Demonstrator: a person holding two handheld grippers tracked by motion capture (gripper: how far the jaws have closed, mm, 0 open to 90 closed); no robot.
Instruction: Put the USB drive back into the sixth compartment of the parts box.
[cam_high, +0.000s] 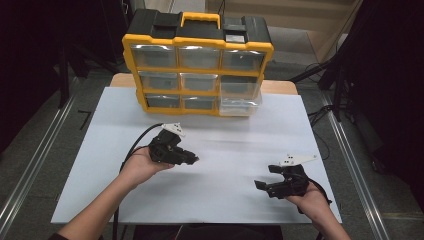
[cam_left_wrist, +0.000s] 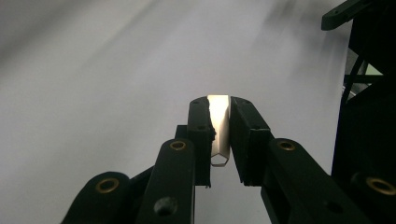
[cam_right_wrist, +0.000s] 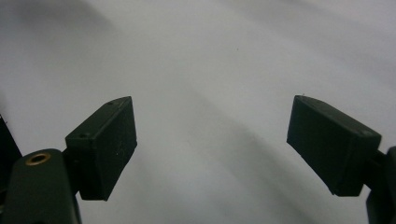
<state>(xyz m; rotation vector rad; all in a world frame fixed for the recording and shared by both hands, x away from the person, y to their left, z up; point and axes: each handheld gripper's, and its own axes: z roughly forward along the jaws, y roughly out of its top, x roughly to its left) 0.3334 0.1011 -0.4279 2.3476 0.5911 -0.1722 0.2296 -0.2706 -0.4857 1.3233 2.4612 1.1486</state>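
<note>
My left gripper hovers over the middle-left of the white table sheet, its jaws pointing right. In the left gripper view the left gripper is shut on a small pale flat piece, which stands upright between the pads; its lower end looks angular. I cannot tell what the piece is. My right gripper is near the front right of the sheet, with its jaws pointing left. The right gripper is open wide, with bare white sheet between its pads.
A yellow and black drawer organizer with clear drawers stands at the back of the table. Its bottom-right drawer is pulled out a little. Dark stands and rails flank the table on both sides.
</note>
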